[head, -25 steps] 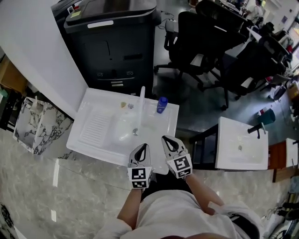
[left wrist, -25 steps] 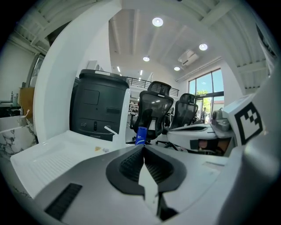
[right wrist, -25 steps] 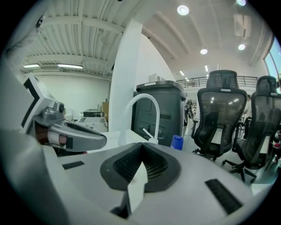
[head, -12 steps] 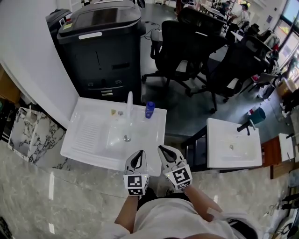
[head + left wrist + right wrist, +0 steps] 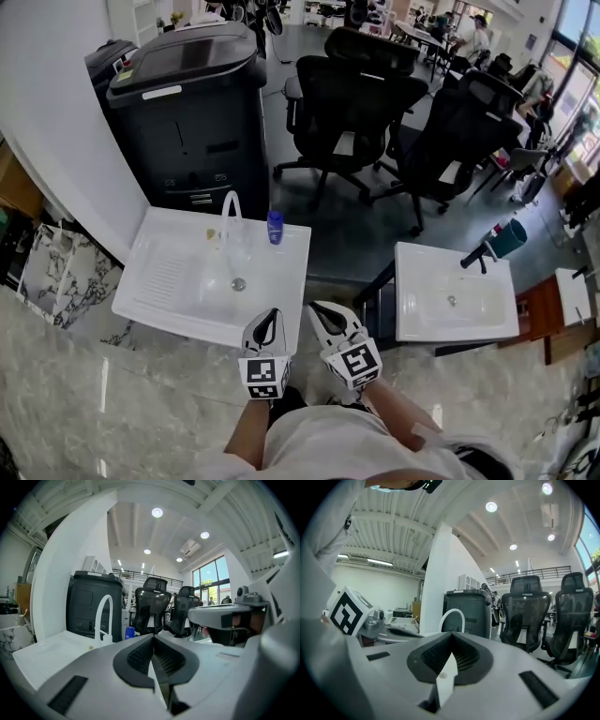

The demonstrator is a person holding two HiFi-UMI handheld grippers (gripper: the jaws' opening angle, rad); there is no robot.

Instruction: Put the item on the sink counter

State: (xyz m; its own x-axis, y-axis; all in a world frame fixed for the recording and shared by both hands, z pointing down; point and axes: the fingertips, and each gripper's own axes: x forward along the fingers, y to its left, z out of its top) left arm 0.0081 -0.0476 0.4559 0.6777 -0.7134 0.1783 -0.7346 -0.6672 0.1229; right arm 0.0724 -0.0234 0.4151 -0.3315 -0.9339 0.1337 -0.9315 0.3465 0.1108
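Note:
A small blue bottle point(image 5: 275, 227) stands upright on the back right of the white sink counter point(image 5: 155, 281), beside the white arched faucet point(image 5: 228, 211). In the left gripper view the blue bottle point(image 5: 130, 632) shows just right of the faucet point(image 5: 104, 618). My left gripper point(image 5: 270, 319) and right gripper point(image 5: 321, 313) hang side by side just short of the sink's front edge. Both are shut, with nothing between the jaws. The left gripper point(image 5: 152, 638) and the right gripper point(image 5: 452, 634) each show their pads pressed together.
A tiny yellow object point(image 5: 210, 234) lies on the counter left of the faucet. A tall black bin point(image 5: 187, 103) stands behind the sink. A second white sink point(image 5: 455, 295) with a black faucet sits to the right. Black office chairs point(image 5: 361, 94) fill the floor beyond.
Both grippers have drawn back from over the sink's front edge toward the person. The sink sits farther off and more to the left. Jaws stay shut.

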